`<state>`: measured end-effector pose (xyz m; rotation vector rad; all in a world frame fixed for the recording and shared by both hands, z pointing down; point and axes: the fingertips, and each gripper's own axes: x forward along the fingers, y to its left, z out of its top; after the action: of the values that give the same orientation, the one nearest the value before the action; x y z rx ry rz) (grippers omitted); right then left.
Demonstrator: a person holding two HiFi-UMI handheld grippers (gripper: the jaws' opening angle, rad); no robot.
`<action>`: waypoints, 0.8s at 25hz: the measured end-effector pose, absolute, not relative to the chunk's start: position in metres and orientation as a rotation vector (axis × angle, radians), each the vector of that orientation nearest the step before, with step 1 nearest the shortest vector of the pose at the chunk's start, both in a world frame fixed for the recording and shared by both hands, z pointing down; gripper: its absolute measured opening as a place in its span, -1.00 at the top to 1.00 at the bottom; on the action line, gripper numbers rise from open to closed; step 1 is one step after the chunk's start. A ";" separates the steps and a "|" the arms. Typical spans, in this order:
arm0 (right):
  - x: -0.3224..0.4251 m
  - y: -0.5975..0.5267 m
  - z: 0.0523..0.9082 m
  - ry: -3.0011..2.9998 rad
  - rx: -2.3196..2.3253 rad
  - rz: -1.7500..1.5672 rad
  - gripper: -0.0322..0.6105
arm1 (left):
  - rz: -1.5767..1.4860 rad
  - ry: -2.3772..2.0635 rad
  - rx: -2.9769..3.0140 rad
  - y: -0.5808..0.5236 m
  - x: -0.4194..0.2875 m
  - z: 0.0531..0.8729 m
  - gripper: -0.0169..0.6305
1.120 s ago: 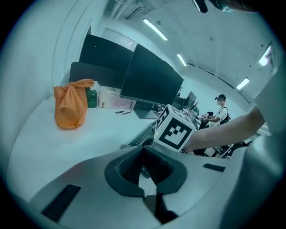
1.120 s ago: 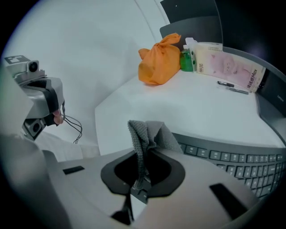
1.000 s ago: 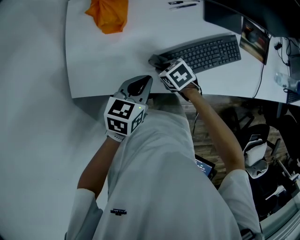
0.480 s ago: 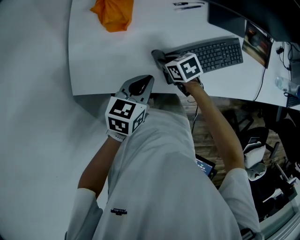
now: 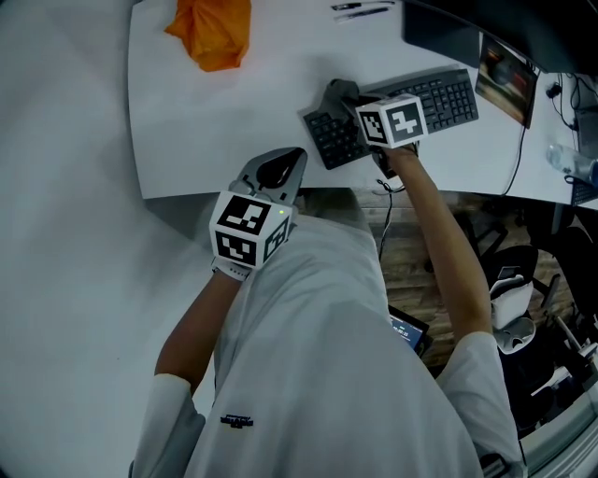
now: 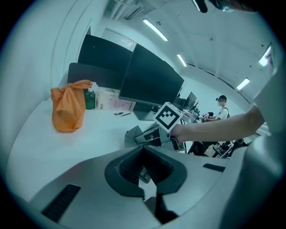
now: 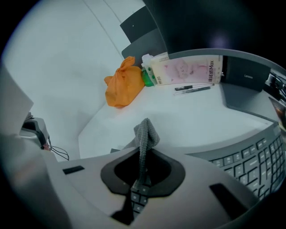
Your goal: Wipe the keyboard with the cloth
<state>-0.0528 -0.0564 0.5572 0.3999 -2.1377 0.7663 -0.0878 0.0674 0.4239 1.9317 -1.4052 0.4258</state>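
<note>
A black keyboard (image 5: 441, 97) lies slanted on the white desk (image 5: 206, 121), below a dark monitor (image 5: 448, 28). My right gripper (image 5: 348, 103) hangs over the keyboard's left part, shut on a folded grey cloth (image 5: 337, 91). In the right gripper view the cloth (image 7: 144, 134) stands up between the closed jaws of that gripper (image 7: 142, 176), with keys (image 7: 250, 154) to the right and beneath it. My left gripper (image 5: 277, 171) stays at the desk's near edge, away from the keyboard. Its jaws are shut on nothing, as the left gripper view (image 6: 147, 172) shows.
An orange bag (image 5: 213, 30) sits at the desk's far left corner. Two pens (image 5: 364, 8) lie near the monitor. Behind them stand a green bottle (image 7: 147, 77) and a pink-printed pack (image 7: 185, 70). The monitor's base (image 7: 243, 74) is at the far right. Cables and chairs (image 5: 514, 299) are beside the desk.
My right gripper has carried the cloth from the keyboard's left end farther onto the keys, to the right and away from me. The left gripper has stayed put.
</note>
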 end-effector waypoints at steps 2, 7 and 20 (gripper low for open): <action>-0.041 -0.071 0.557 -2.131 0.437 0.755 0.82 | 0.433 -1.398 1.939 0.062 -0.084 0.423 0.89; -0.009 -0.104 0.558 -2.101 0.523 0.709 0.82 | 0.442 -1.382 1.950 0.055 -0.078 0.422 0.89; 0.066 -0.182 0.559 -2.006 0.701 0.596 0.82 | 0.460 -1.364 1.956 0.044 -0.073 0.422 0.89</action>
<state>0.0663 -0.1821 0.5595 0.7011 -2.0062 0.5961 -0.0734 0.0436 0.4225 1.9557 -1.3636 0.4595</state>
